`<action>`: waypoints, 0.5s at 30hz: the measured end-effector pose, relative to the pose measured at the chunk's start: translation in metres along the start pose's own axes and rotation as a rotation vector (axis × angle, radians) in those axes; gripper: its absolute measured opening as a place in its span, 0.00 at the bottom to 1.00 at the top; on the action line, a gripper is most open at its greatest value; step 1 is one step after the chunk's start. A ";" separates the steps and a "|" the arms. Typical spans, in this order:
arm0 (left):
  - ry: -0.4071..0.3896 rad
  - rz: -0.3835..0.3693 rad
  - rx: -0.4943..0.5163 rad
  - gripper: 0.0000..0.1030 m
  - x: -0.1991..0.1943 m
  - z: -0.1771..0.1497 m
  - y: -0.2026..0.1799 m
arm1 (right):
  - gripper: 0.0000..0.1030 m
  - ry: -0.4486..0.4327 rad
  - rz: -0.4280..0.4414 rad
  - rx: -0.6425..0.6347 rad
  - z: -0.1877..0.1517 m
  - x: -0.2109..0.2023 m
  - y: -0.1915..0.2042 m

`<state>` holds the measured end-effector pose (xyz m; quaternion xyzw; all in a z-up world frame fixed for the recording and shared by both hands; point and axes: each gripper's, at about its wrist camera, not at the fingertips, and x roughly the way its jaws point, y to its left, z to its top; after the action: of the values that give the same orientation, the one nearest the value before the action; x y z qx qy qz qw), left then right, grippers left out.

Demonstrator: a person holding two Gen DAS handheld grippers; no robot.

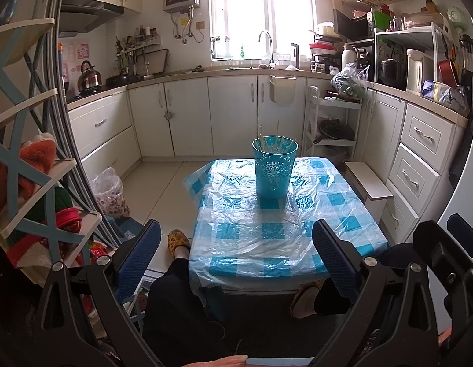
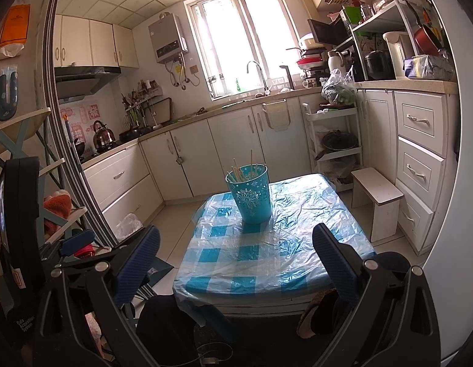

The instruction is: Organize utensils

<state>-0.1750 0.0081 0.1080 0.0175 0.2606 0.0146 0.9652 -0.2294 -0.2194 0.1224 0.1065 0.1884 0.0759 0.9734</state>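
both claws gape wide and carry nothing: left gripper [image 1: 236, 263], right gripper [image 2: 236, 263], held back off the near edge of the table [image 1: 267, 263]. ahead of them, well apart, i see the teal bucket [image 1: 274, 168] with chopsticks [image 1: 277, 136] standing inside. a thin stick [image 1: 290, 221] seems to lie loose just ahead of my left claw; on that slick plastic cover i judge it could skid or roll away.

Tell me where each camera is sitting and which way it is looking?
Left wrist: sits on the left gripper, held low before the table, facing the teal cup of chopsticks; the person's legs and slippers show.
Right wrist: sits on the right gripper, looking the same way at the cup; the left gripper's body shows at left.
Both share table, cup, chopsticks and kitchen window; both grippers are open.
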 end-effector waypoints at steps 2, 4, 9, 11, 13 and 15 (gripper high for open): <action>0.001 0.001 0.001 0.93 0.000 -0.001 0.000 | 0.93 0.000 0.000 0.000 0.000 0.000 0.000; 0.002 0.000 0.001 0.93 0.000 -0.002 0.001 | 0.93 0.001 0.000 -0.001 0.000 0.000 -0.001; 0.005 -0.001 0.000 0.93 0.001 -0.004 0.002 | 0.93 0.000 0.000 -0.001 -0.001 0.000 -0.001; 0.006 0.000 0.001 0.93 0.001 -0.004 0.001 | 0.93 0.000 0.000 -0.002 0.000 0.000 -0.001; 0.007 0.001 0.001 0.93 0.001 -0.005 0.002 | 0.93 0.000 -0.001 -0.003 -0.001 0.000 -0.002; 0.007 0.000 0.000 0.93 0.001 -0.005 0.002 | 0.93 0.000 -0.001 -0.003 -0.001 0.000 -0.001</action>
<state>-0.1769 0.0106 0.1032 0.0175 0.2639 0.0144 0.9643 -0.2295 -0.2201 0.1210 0.1051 0.1885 0.0756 0.9735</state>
